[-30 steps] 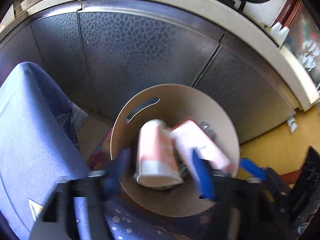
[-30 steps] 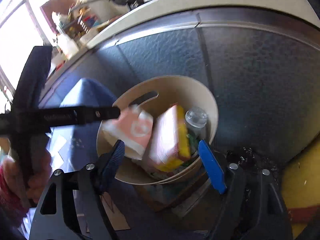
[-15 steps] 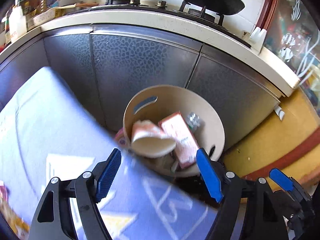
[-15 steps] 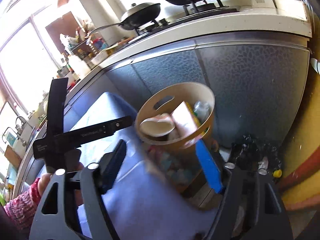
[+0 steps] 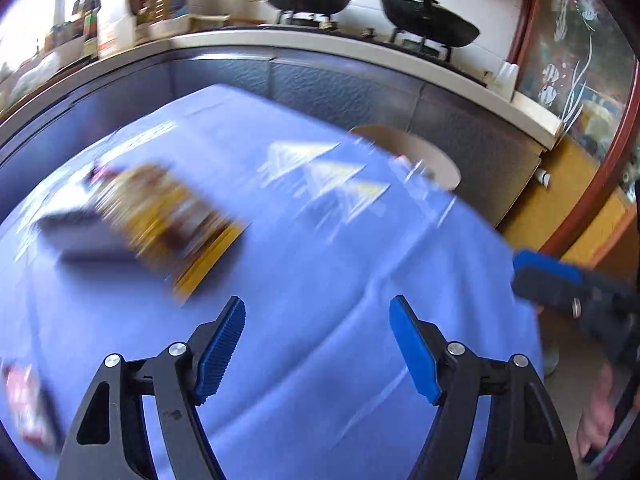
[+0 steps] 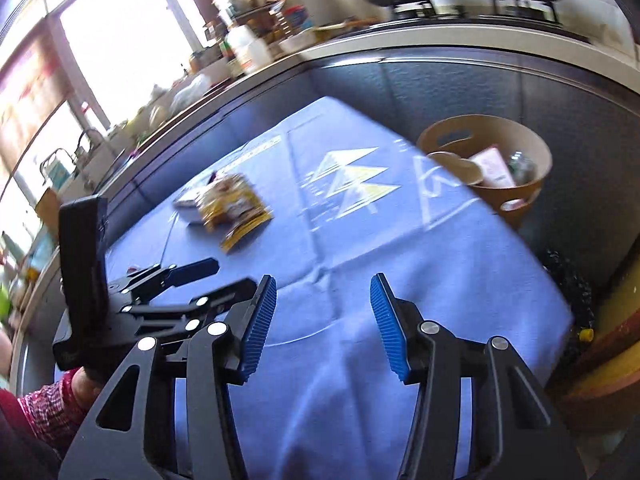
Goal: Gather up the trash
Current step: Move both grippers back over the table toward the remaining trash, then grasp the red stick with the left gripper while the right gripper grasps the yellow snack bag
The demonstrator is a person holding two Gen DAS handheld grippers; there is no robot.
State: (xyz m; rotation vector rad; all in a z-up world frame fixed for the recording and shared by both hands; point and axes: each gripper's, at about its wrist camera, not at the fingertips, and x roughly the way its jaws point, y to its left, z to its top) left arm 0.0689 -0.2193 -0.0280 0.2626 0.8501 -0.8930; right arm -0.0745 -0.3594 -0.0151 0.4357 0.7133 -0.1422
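Two claws of mine hover over the blue-covered worktop [image 6: 360,264], both empty. My left claw [image 5: 316,348] is spread wide; my right claw [image 6: 322,326] is narrowing with nothing between its pads. A yellow snack packet [image 6: 236,206] lies toward the far left edge, ahead and left of both claws, its long axis slanting toward the near right. My left claw looks nearer. A half-full bin [image 6: 486,164] stands past the far right corner.

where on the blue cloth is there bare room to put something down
The blue cloth lies bare from the yellow packet across to the edge by the bin, and in front of both claws. It is crowded around the packet and the flat grey thing beside it; the bin already holds trash.
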